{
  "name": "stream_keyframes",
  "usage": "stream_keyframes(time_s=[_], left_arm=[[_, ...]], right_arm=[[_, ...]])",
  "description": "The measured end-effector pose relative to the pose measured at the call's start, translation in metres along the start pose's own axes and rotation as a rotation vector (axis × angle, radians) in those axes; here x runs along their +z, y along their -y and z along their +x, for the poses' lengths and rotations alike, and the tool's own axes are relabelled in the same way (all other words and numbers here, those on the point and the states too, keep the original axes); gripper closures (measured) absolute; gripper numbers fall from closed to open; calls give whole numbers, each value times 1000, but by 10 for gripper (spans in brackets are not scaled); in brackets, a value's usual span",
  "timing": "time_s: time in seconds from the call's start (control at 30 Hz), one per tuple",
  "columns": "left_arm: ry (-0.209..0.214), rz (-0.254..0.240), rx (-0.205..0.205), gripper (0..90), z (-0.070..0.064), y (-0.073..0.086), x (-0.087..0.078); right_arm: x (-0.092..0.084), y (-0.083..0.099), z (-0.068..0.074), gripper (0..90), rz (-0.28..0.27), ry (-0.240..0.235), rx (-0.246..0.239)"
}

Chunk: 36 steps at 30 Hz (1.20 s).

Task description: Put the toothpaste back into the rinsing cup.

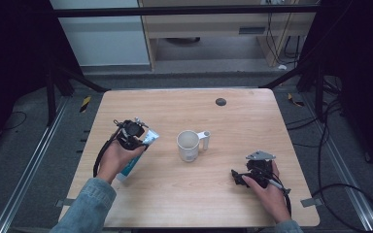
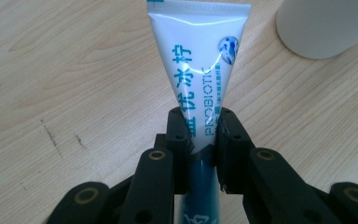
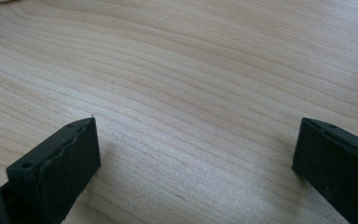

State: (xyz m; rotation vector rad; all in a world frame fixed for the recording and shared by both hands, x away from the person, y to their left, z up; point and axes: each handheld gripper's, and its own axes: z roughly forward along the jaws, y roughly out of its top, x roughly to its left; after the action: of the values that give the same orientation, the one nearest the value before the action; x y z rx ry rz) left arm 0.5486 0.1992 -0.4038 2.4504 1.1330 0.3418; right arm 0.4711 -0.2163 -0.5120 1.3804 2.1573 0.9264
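Observation:
A white and blue toothpaste tube (image 2: 200,60) with teal print is clamped at its middle between the jaws of my left gripper (image 2: 200,126). Its flat crimped end points away toward a white mug (image 2: 326,23). From the high view, the tube (image 1: 148,138) is held at the table's left, slanting over the wood, with the left gripper (image 1: 135,135) shut on it. The mug (image 1: 188,145) stands upright at the table's centre, handle to the right. My right gripper (image 1: 236,177) rests near the front right; its jaws stand wide apart over bare wood (image 3: 196,140).
The light wooden table (image 1: 175,107) has a dark round cap (image 1: 220,101) near its far edge. Cables lie on the grey floor to the right. Metal rails run along both sides of the table.

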Motion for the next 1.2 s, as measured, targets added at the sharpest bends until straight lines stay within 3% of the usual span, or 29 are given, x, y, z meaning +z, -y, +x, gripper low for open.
stream_keyframes(time_s=[0.27, 1.2], left_arm=[[-3, -51, -4, 771, -3, -4, -9], [3, -175, 53, 771, -33, -34, -21]], right_arm=[[1, 0, -1, 7, -4, 6, -12], [0, 0, 0, 7, -2, 2, -7]])
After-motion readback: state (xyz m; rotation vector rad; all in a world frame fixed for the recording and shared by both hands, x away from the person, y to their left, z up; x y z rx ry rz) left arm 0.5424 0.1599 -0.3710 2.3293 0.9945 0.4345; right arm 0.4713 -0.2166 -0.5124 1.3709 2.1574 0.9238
